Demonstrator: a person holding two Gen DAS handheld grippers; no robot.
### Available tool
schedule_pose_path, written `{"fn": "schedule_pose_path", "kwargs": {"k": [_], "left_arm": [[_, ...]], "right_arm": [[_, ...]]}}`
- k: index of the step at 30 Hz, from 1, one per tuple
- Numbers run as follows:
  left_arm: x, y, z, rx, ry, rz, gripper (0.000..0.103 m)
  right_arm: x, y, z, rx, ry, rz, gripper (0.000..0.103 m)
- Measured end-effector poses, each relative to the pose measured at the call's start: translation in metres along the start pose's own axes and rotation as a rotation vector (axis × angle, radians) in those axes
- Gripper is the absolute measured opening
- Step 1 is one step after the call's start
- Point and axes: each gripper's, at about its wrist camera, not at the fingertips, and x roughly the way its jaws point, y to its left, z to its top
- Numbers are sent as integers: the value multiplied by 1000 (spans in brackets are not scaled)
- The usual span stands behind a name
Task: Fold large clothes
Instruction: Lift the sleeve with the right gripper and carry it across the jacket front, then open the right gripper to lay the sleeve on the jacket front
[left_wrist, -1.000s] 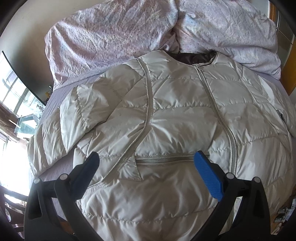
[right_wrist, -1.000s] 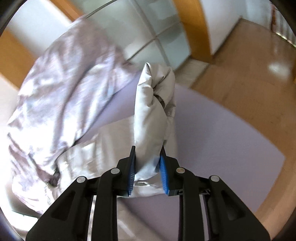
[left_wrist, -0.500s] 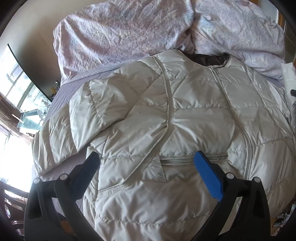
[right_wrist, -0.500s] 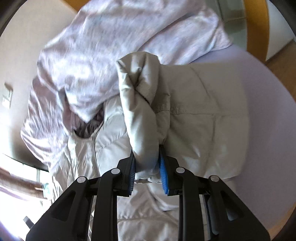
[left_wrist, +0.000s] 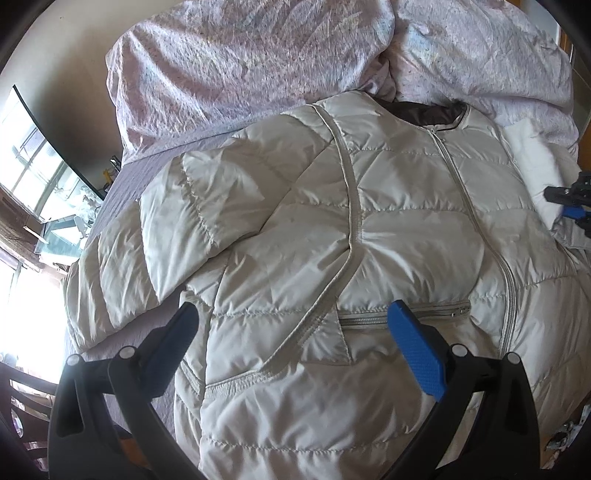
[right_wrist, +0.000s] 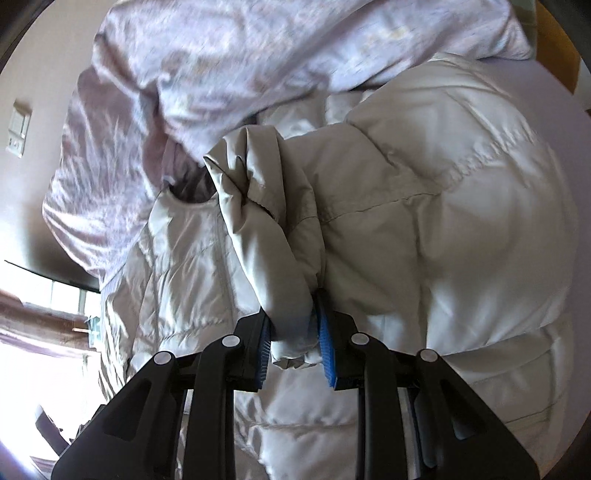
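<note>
A: Jacket (left_wrist: 369, 229) is lying face up on the bed (left_wrist: 122, 195), collar toward the crumpled duvet (left_wrist: 240, 66). Front zip (left_wrist: 506, 266) is done up, pocket zipper (left_wrist: 406, 314) showing low down.

B: Right gripper (right_wrist: 295, 347)?

A: Clenched on the sleeve (right_wrist: 266, 229), blue pads squeezing the puffy cuff end, carrying it over the jacket's chest. It is also peeking in at the right edge of the left view.

B: Left gripper (left_wrist: 291, 339)?

A: Released, jaws spread wide, hanging over the lower front, nothing between them. The other sleeve (left_wrist: 122, 266) is sprawling off toward the window (left_wrist: 40, 192) side, not yet folded.

B: Risks?

A: My guess: the fabric is slick and puffy, so the cuff could be sliding out of that narrow pinch mid-swing. If the sleeve is dropped bunched like it is now, the fold is going to spring back or sit lumpy. The free sleeve could be dragging off the bed edge too.

B: Versus a second back?

A: The right view is swinging from floor and wardrobe round onto the jacket body; the sleeve is now coming across the torso. The left view is barely shifting, the jacket sitting slightly more to the right in frame.
</note>
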Motion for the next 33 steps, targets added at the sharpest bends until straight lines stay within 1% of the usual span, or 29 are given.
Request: {"fn": "schedule_pose_path", "kwargs": {"k": [4, 12, 17, 27, 29, 32, 33], "left_arm": [[2, 4, 1, -2, 3, 3, 101], [5, 17, 6, -9, 2, 10, 101], [6, 22, 8, -14, 0, 10, 101], [13, 28, 13, -15, 2, 2, 101], [15, 30, 15, -14, 2, 0, 101], [16, 31, 17, -17, 1, -3, 101], [17, 32, 18, -17, 2, -4, 101]], "right_arm": [[18, 21, -7, -19, 41, 30, 24], [46, 61, -18, -60, 87, 53, 24], [59, 73, -20, -72, 99, 41, 24], [73, 87, -20, -69, 118, 47, 25], [76, 91, -20, -79, 123, 46, 26], [76, 95, -19, -88, 130, 50, 31], [75, 95, -17, -83, 133, 65, 35]]}}
